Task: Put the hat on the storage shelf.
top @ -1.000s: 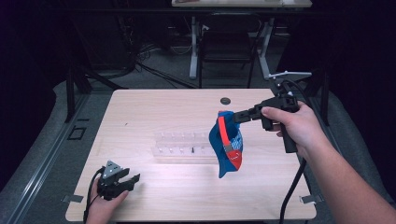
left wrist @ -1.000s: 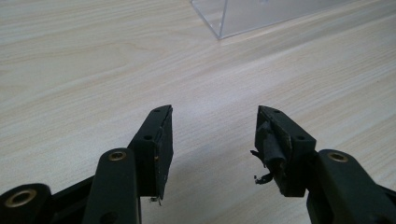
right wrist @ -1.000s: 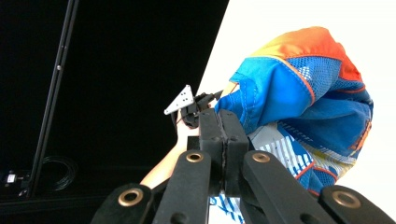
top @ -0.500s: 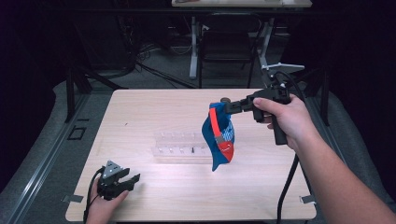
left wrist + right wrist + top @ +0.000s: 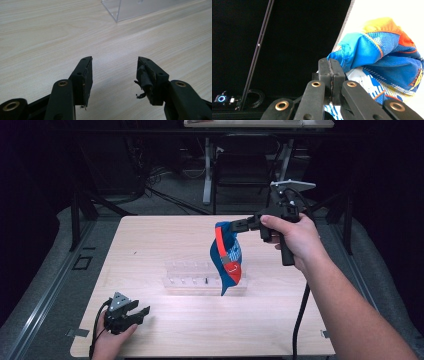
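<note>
One blue garment [image 5: 226, 255], one clear tray [image 5: 192, 279], two grippers [image 5: 243, 225] [image 5: 142, 311]

High view looks down on the table [image 5: 165, 330]; gripper views sit close (left shares tabletop).

Garment [image 5: 226, 257] blue, red-orange trim, possibly yellow; table [image 5: 150, 245] pale woodgrain.

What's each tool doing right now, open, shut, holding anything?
Left tool: open, holding nothing, low over the table.
Right tool: shut on the blue and orange garment, which hangs above the clear box.
</note>
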Tool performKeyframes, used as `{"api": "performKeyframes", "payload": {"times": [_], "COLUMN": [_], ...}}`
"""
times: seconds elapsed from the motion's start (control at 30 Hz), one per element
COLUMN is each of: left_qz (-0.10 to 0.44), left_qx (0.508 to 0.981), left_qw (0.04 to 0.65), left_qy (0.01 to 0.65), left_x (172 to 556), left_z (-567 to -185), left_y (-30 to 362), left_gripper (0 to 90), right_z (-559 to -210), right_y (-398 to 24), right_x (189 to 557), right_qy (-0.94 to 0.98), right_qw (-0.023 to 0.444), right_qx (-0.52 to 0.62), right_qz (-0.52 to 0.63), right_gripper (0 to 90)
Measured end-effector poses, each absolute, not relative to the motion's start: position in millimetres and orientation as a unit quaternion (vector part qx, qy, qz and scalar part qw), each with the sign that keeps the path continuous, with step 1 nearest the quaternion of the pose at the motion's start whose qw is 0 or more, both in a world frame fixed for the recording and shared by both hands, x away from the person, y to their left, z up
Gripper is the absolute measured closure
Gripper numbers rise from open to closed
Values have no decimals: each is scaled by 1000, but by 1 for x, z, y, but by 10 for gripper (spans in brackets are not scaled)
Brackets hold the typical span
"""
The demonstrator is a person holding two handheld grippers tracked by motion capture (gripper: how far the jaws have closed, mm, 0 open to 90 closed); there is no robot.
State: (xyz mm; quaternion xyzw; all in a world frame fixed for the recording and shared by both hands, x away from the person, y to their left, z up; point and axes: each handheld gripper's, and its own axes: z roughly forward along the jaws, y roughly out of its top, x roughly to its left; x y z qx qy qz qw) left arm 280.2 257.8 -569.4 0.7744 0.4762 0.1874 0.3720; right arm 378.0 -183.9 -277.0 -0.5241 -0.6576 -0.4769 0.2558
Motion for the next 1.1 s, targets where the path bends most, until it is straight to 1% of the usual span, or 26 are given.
{"api": "performKeyframes", "payload": {"times": [0.53, 1.1], "left_qz": [191, 190], "left_qx": [773, 774], "left_qw": [374, 375], "left_qy": [476, 473], "left_x": [281, 281], "left_z": [-569, -570], "left_y": [257, 256], "left_gripper": [473, 473], "right_z": [-287, -297], "right_y": [-163, -144], "right_x": [397, 409], "right_qy": [-644, -636], "right_qw": [266, 264], "right_qx": [-526, -528], "right_qz": [-488, -497], "right_gripper": [900, 900]}}
